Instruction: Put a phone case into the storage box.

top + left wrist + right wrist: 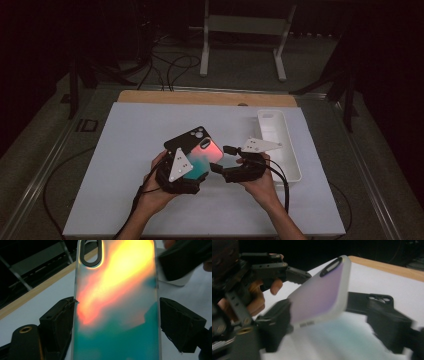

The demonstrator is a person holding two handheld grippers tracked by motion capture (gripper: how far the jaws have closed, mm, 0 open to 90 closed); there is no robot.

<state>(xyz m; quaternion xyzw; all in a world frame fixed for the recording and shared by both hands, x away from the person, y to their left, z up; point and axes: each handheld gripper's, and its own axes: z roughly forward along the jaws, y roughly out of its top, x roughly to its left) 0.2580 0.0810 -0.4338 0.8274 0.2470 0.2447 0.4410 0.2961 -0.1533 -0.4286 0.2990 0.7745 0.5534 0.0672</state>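
Holding a case (202, 155) above the counter (125, 150), left tool (181, 172) pinches its edges. Right tool (226, 167) stands spread around its end, one jaw touching. Black phone (187, 138) lies beneath.

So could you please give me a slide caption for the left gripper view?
Left gripper grips an iridescent phone case by its side edges above the white table.

A white tray (290, 150) lies at three o'clock on the white mat (130, 150); a white stand (245, 30) rises at twelve o'clock, beyond cables (170, 67).
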